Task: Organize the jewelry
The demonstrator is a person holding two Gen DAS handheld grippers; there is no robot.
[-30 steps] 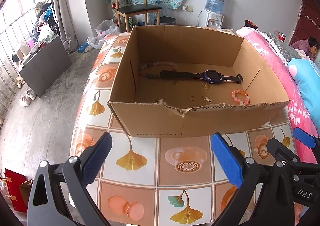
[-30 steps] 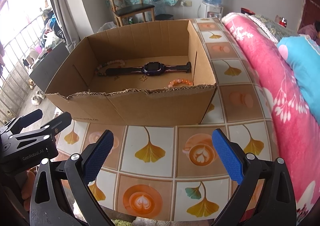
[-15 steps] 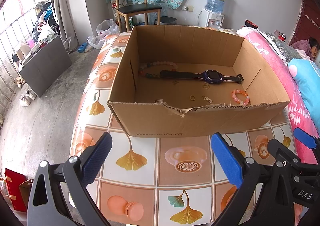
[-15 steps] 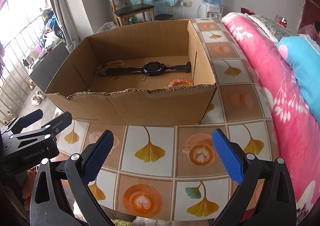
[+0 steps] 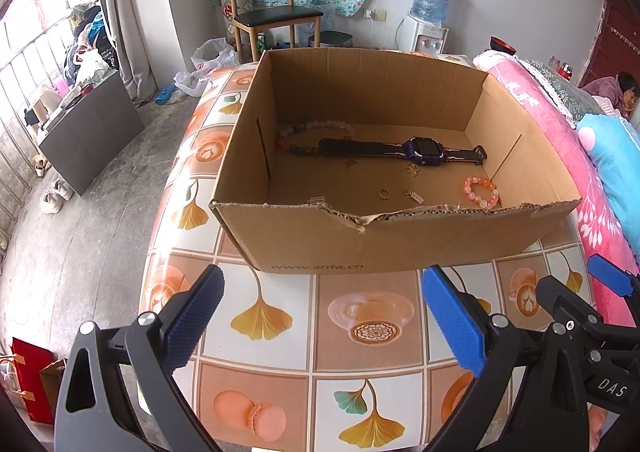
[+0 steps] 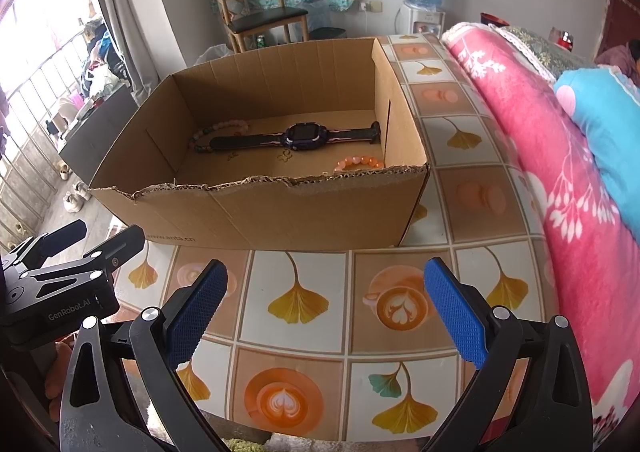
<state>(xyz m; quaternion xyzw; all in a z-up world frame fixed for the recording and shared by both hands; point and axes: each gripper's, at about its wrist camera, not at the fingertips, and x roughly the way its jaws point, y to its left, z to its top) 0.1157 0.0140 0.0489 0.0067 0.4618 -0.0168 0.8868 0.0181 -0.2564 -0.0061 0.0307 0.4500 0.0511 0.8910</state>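
The dark purple wristwatch with its long black strap (image 5: 424, 149) lies on the floor of the open brown cardboard box (image 5: 400, 240), mid-frame, long axis left to right, straight ahead of both tongs. Left gripper (image 5: 320, 316) and right gripper (image 6: 326, 302) hang wide open and empty at frame bottom, about equally near.

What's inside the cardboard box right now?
In the cardboard box: a dark watch, a long bead bracelet at the back left, an orange bead bracelet front right, and small gold pieces. The near wall hides the front strip of floor.
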